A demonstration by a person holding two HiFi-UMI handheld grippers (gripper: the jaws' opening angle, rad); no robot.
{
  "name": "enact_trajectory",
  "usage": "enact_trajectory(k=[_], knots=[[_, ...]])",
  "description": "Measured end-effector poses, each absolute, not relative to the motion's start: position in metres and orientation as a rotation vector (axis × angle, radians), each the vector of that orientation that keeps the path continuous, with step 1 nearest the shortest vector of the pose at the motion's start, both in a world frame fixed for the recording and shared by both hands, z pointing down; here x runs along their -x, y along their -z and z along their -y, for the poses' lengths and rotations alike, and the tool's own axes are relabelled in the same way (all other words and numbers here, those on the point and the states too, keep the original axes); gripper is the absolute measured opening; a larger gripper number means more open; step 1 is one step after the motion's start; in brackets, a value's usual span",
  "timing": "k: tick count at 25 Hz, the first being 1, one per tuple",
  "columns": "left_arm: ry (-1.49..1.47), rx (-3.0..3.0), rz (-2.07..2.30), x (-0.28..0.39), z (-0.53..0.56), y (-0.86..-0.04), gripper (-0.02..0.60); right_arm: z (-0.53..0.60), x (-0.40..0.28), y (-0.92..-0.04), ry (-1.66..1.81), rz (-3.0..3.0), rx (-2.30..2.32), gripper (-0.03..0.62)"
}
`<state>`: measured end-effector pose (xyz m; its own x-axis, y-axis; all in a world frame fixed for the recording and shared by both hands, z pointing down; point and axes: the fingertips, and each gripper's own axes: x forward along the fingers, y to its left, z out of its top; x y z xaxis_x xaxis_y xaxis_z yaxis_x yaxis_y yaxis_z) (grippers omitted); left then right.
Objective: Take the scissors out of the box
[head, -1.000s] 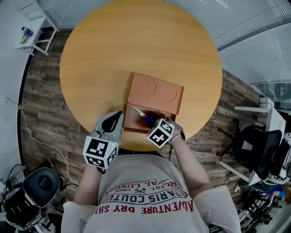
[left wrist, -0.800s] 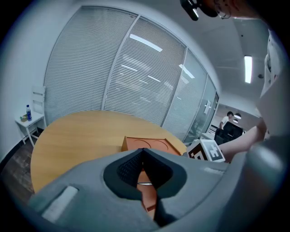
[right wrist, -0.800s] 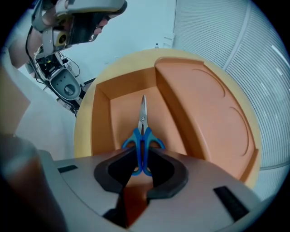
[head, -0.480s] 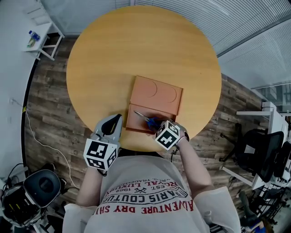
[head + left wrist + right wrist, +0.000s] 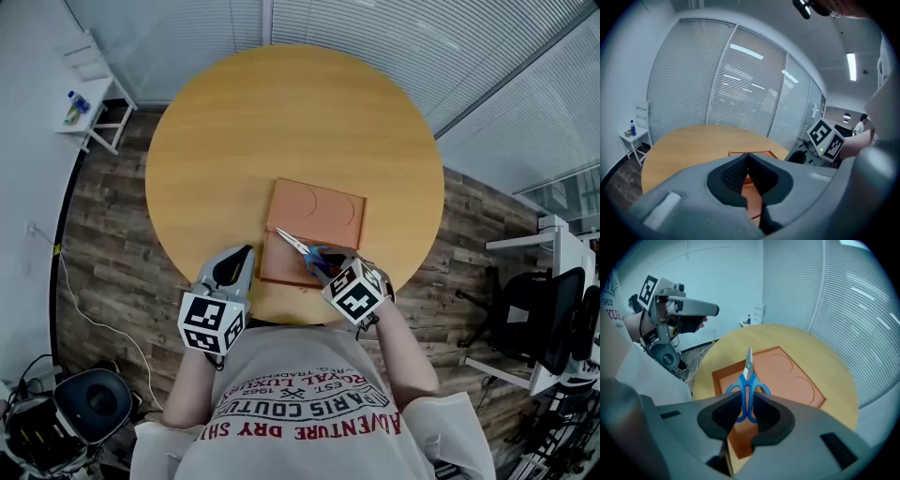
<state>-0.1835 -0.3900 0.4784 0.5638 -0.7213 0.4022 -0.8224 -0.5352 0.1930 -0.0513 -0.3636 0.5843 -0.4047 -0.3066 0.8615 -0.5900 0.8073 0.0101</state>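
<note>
1. Blue-handled steel scissors (image 5: 747,380) are pinched by their handle loops between the fingers of the right gripper (image 5: 746,400). The blades point away from the fingertips, over the shallow orange box (image 5: 279,267) with its lid laid open.
2. The left gripper (image 5: 748,161) has its fingers pressed together on nothing. The box lies just beyond its tips, unheld.
3. The grip sits only on smooth plastic loops, with the long blades well ahead of the pads. My guess is the scissors could pivot or slip and drop back into the box or onto the round wooden table (image 5: 281,122).
4. A dipping blade tip might catch the box wall and drag the unsteadied box.
5. The loops' near ends hide behind the pads, so how much pad bears on them is unclear.
6. From the head view, the marker cube covers the right fingers, and I cannot tell whether the scissors clear the rim.
</note>
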Motion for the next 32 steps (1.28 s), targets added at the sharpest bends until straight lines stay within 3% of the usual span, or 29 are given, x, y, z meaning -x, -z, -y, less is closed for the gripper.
enact_trajectory(k=[16,32], knots=[[-0.287,-2.654,1.269,0.155,0.412,-0.406,0.008,0.422,0.007,-0.457,-0.457,2.328,-1.334,0.087],[-0.183,-2.773,1.253,0.131,0.419,-0.367,0.008,0.415,-0.020,-0.392,-0.187,2.428,-1.735,0.087]])
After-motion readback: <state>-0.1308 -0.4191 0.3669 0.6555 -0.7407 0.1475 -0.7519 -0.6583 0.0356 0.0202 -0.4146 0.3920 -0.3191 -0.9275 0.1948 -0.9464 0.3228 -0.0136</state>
